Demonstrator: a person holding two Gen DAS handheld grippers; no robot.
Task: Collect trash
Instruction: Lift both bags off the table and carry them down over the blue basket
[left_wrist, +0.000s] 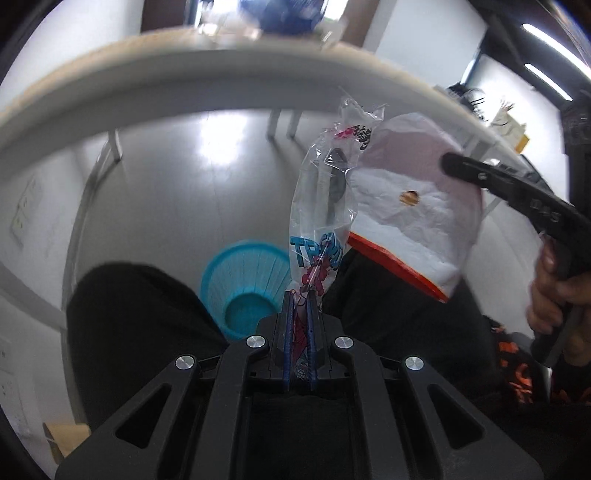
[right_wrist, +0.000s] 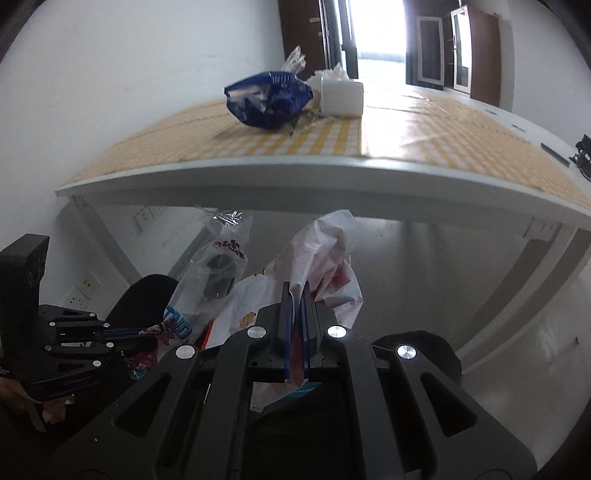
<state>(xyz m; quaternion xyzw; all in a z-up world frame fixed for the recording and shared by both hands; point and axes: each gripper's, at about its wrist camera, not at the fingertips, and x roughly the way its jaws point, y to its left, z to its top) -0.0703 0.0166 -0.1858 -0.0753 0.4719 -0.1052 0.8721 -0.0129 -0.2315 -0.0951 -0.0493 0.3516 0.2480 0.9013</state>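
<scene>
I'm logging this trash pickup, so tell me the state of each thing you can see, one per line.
Left gripper: shut on the clear wrapper.
Clear wrapper: pinched at one end, held up.
Right gripper: shut on the white plastic bag.
White plastic bag: crumpled, held below table height.
Blue basket: on the floor, looks empty.
Blue snack bag: crumpled, on the table.

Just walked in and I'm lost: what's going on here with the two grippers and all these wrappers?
A person is clearing trash with two handheld grippers. The left gripper is shut on a clear printed wrapper, held up below the table edge, with a blue wastebasket on the floor beneath. The right gripper is shut on a white plastic bag. A blue snack bag and a white tissue box are on the table.
</scene>
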